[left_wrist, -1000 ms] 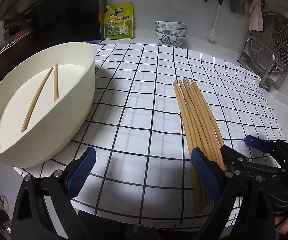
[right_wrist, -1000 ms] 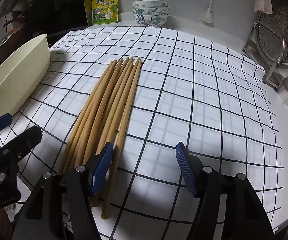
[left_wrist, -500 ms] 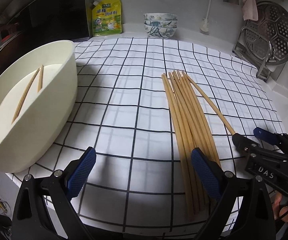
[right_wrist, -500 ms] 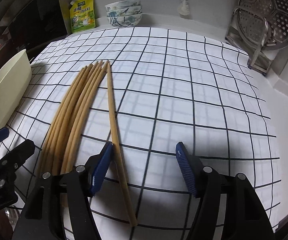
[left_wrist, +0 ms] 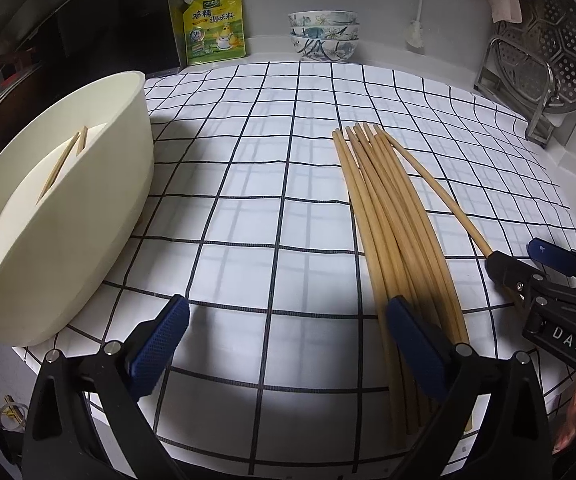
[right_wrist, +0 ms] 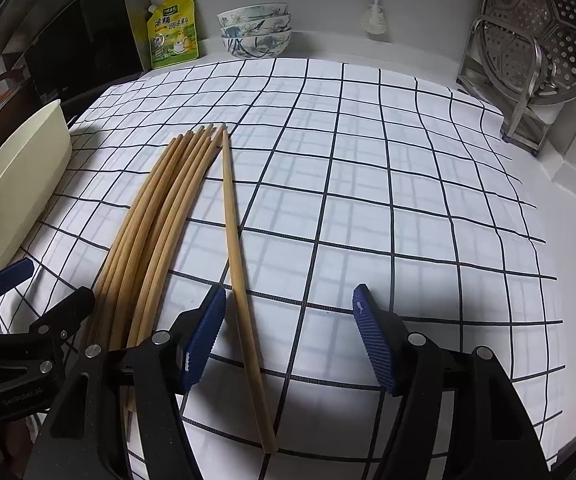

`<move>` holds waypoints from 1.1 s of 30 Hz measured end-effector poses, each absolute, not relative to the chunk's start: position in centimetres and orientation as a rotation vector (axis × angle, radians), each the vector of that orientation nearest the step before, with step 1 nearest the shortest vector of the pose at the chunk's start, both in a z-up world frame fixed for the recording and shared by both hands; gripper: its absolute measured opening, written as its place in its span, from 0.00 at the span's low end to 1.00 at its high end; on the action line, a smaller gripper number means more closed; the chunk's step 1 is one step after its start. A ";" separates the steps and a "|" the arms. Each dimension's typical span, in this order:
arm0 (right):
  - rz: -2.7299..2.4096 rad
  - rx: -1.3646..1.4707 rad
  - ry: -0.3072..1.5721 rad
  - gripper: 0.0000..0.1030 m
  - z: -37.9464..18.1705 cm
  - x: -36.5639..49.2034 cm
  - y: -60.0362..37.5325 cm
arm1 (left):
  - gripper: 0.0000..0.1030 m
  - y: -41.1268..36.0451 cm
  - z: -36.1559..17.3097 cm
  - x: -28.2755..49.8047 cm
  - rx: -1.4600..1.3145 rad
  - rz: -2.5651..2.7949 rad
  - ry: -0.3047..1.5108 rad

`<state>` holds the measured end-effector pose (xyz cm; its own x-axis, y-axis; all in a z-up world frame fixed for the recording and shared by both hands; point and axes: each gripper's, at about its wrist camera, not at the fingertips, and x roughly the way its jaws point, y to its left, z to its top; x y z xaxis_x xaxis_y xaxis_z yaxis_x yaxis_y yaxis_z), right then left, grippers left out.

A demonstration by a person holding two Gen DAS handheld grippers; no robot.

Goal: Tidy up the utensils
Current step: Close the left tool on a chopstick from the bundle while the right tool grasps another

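Note:
A bundle of several long wooden chopsticks (left_wrist: pixel 392 220) lies on the checked cloth (left_wrist: pixel 271 184); it also shows in the right wrist view (right_wrist: pixel 159 224). One chopstick (right_wrist: pixel 239 272) lies split off to the right of the bundle, passing between the open jaws of my right gripper (right_wrist: pixel 288 340), untouched. The same chopstick shows in the left wrist view (left_wrist: pixel 440 196). My left gripper (left_wrist: pixel 283 352) is open and empty, its right pad (left_wrist: pixel 412 340) beside the bundle's near ends. A cream oval tub (left_wrist: pixel 67 208) at the left holds two chopsticks (left_wrist: pixel 63 160).
A yellow seasoning pouch (left_wrist: pixel 213 24) and stacked patterned bowls (left_wrist: pixel 324 34) stand at the back wall. A steel rack with a steamer plate (left_wrist: pixel 548 52) stands at the back right. The counter edge runs just below both grippers.
One chopstick has been swung out of the bundle to the right, its far tip still at the bundle. The right gripper has shifted right so that this chopstick lies between its jaws.

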<state>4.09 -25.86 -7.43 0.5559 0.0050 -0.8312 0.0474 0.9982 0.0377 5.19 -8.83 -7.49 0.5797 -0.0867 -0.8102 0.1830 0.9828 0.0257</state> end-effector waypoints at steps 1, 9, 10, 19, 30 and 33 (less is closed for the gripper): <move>-0.025 0.060 0.980 0.61 -7.4 4.1 -25.9 | 0.95 -9.0 -7.5 5.2 0.118 -0.156 0.938; -0.026 0.066 0.978 0.61 -7.4 4.0 -26.1 | 0.95 -9.0 -7.8 5.4 0.167 -0.127 0.963; -0.026 0.066 0.978 0.61 -7.4 4.0 -26.1 | 0.95 -8.9 -7.9 5.5 0.166 -0.123 0.962; -0.023 0.049 0.978 0.61 -7.5 4.7 -25.4 | 0.94 -8.8 -7.9 7.4 0.136 -0.114 0.969; -0.061 -0.037 0.941 0.61 -7.7 6.1 -24.4 | 0.89 -9.3 -8.2 9.1 0.109 -0.133 0.931; -0.031 -0.025 0.934 0.45 -7.8 6.2 -24.2 | 0.72 -9.7 -8.0 8.6 0.109 -0.158 0.916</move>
